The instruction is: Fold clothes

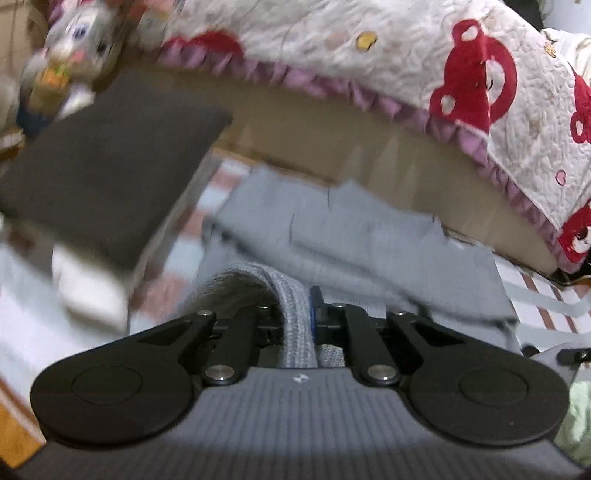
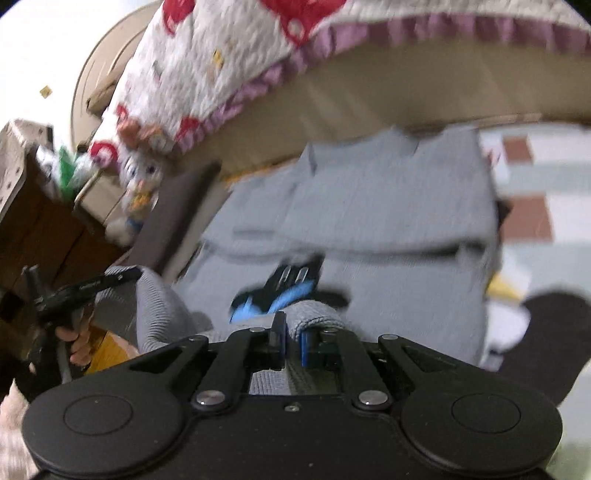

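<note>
A grey garment (image 1: 369, 236) lies spread on the floor in front of a bed, blurred in both views. My left gripper (image 1: 295, 317) is shut on a ribbed grey edge of it, which arches up between the pads. In the right wrist view the same grey garment (image 2: 369, 206) shows a black and blue print (image 2: 284, 291). My right gripper (image 2: 293, 332) is shut on a raised fold of its near edge. At the left of that view a hand (image 2: 75, 343) holds the left gripper (image 2: 85, 288), with ribbed grey cloth draped from it.
A bed with a white quilt (image 1: 369, 55), red bear prints and a purple frill overhangs the garment's far side. A dark flat board (image 1: 110, 177) leans at the left, with a plush toy (image 1: 77, 33) behind it. The tiled floor (image 2: 528, 218) lies to the right, and wooden furniture (image 2: 44, 221) stands far left.
</note>
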A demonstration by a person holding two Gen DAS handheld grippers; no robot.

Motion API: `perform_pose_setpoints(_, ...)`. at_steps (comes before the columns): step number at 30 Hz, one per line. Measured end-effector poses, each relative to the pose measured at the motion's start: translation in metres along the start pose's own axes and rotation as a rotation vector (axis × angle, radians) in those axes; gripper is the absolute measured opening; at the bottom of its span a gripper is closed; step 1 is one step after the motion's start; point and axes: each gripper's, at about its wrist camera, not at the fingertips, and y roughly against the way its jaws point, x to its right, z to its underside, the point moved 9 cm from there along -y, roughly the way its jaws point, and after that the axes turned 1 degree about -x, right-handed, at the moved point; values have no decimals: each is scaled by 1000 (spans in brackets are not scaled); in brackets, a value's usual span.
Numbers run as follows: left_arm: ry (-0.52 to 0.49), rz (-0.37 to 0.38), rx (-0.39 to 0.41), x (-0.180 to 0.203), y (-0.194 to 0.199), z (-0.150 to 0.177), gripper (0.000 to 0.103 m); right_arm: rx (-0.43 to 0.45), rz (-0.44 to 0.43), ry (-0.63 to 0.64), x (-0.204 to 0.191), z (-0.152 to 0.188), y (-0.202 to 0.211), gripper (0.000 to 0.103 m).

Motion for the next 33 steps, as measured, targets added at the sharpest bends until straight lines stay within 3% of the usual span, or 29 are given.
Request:
perform_pose_setpoints(5, 17, -10, 26, -2, -35, -24, 6, 46, 101, -59, 32, -34, -17, 9)
perform_pose_setpoints(10, 37, 21, 49, -6, -71, -65, 6, 100, 143, -71, 52, -73, -23, 9)
perform_pose_setpoints(15, 9, 22, 144, 8, -111, -118, 6, 173, 180, -41, 69, -128, -36, 9)
perform_pose_setpoints(18, -25, -26, 188, 12, -146, -137, 6, 209, 212, -45, 88, -157, -55, 9)
perform_pose_setpoints(20, -48, -50, 163, 14, -173, -142, 7, 202, 244, -34, 102, -172, -75, 9)
perform_pose_setpoints(25, 9, -50, 130, 4, -212, -142, 10, 232, 306, -23, 133, -198, -111, 9)
perform_pose_setpoints(30, -104, -75, 147, 0, -215, -139, 11, 185, 356, 13, 141, -208, -128, 9)
perform_pose_setpoints(32, -60, -83, 148, -11, -209, -138, 11, 171, 347, 22, 140, -211, -130, 9)
perform_pose_setpoints(33, -24, -86, 146, -18, -207, -137, 18, 131, 347, 7, 144, -209, -134, 10)
